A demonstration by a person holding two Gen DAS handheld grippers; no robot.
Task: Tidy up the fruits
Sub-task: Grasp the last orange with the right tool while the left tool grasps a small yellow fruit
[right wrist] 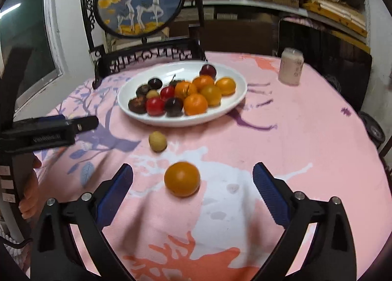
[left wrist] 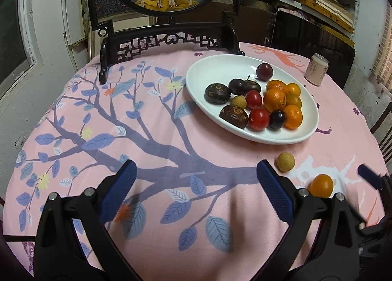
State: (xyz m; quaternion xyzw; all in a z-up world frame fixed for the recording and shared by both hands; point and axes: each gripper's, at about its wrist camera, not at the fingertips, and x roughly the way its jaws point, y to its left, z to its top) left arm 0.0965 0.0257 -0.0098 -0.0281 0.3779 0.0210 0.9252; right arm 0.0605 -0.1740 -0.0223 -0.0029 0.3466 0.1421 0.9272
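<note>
Both tongs are spread wide, grasping nothing: the left tongs [left wrist: 196, 175] over bare pink cloth, the right tongs [right wrist: 192, 176] with a loose orange [right wrist: 182, 178] lying untouched between their fingers. A pale longan [right wrist: 157, 141] lies farther off, near the white plate [right wrist: 235, 107] of fruit. Lettering on the pink can [right wrist: 291, 66], far right on the desk [right wrist: 306, 138], is too blurred to read.

Tablecloth [left wrist: 171, 114]: pink, printed with a purple-grey tree, blue leaves and coral deer. Plate [left wrist: 208, 72]: plain white. Loose orange [right wrist: 182, 178]: orange. Loose longan [right wrist: 157, 141]: tan-yellow. Fruit on the plate: orange, red, dark purple and brown-black. Can [left wrist: 316, 69]: pale pink. Gripper pads [right wrist: 270, 196]: ribbed blue on black arms.
</note>
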